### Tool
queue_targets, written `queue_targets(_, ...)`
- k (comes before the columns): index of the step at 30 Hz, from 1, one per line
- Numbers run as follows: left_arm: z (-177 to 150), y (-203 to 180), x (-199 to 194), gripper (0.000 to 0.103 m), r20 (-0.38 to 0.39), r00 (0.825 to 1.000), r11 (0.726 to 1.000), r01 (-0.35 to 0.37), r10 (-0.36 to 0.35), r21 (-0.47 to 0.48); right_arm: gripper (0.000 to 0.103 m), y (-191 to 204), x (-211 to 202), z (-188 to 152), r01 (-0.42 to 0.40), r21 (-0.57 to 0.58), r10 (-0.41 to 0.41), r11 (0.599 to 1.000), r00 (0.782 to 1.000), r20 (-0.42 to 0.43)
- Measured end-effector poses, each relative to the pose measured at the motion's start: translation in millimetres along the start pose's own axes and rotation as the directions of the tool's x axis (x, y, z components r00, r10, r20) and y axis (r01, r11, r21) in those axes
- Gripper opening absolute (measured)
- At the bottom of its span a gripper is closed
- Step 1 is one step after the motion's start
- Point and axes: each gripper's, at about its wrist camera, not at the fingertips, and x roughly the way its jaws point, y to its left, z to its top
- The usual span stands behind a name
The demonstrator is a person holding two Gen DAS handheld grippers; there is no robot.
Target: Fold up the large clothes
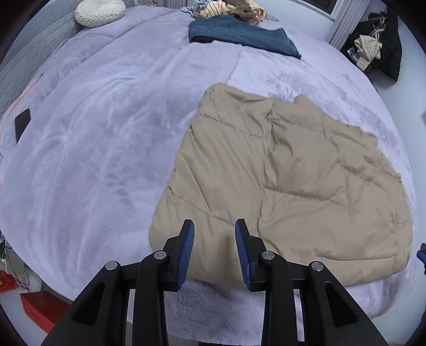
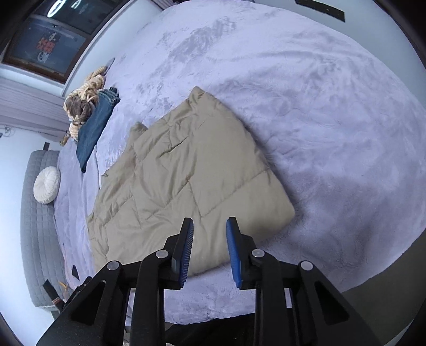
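A tan quilted puffer garment lies folded flat on the lavender fleece bed cover. It also shows in the right wrist view. My left gripper is open and empty, its blue pads over the garment's near edge. My right gripper is open and empty, hovering over the garment's near corner. Neither holds any cloth.
Folded blue jeans and a heap of striped and brown clothes lie at the bed's far side. A round white cushion sits by the grey headboard. A dark phone lies on the bed's left. Red boxes stand on the floor.
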Motion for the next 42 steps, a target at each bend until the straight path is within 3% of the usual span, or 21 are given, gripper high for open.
queue_targets(6,-7,-9,52,0.034,-0.127,0.991,0.999,-0.043,0.047,0.030,0.028,-9,37,-9,0.095,-0.044,-0.099,0.995,0.990,-0.104)
queue_targets(10,-3,-13,43,0.034,-0.143,0.987,0.997,-0.068,0.074,0.048,0.028,-29,52,-7,0.094,0.051,-0.084,0.994,0.981,-0.176)
queue_targets(13,-2,-20,29,0.034,-0.134,0.989,0.997,-0.060,0.066,0.052,0.029,-24,44,-3,0.078,0.036,-0.071,0.996,0.983,-0.169)
queue_targets(17,-1,-34,10,0.034,-0.107,0.993,0.998,-0.036,0.041,0.048,0.049,-8,30,0,0.043,-0.019,-0.045,0.999,0.988,-0.150)
queue_targets(19,-1,-41,3,0.073,-0.097,0.995,0.998,-0.031,0.036,0.053,0.054,3,25,-1,0.028,-0.054,-0.035,0.998,0.989,-0.144)
queue_targets(20,1,-46,-3,0.103,-0.079,0.996,0.998,-0.041,0.045,0.053,0.056,8,23,-1,0.023,-0.073,-0.033,0.997,0.989,-0.143)
queue_targets(22,1,-54,-15,0.103,-0.037,0.998,0.996,-0.052,0.054,0.070,0.057,16,21,-3,0.013,-0.096,-0.027,0.995,0.989,-0.145)
queue_targets(28,-2,-71,-30,0.103,-0.027,0.997,0.993,-0.073,0.075,0.093,0.071,26,14,-9,0.018,-0.154,-0.038,0.988,0.990,-0.132)
queue_targets(30,-7,-75,-35,0.103,-0.028,0.997,0.993,-0.073,0.076,0.096,0.072,26,13,-11,0.012,-0.163,-0.035,0.986,0.990,-0.133)
queue_targets(32,-13,-80,-40,0.103,-0.027,0.996,0.991,-0.080,0.083,0.105,0.084,27,12,-15,0.008,-0.175,-0.033,0.985,0.990,-0.139)
queue_targets(42,-28,-89,-45,0.103,-0.043,0.995,0.987,-0.081,0.088,0.142,0.084,32,13,-32,0.002,-0.219,-0.035,0.976,0.988,-0.148)
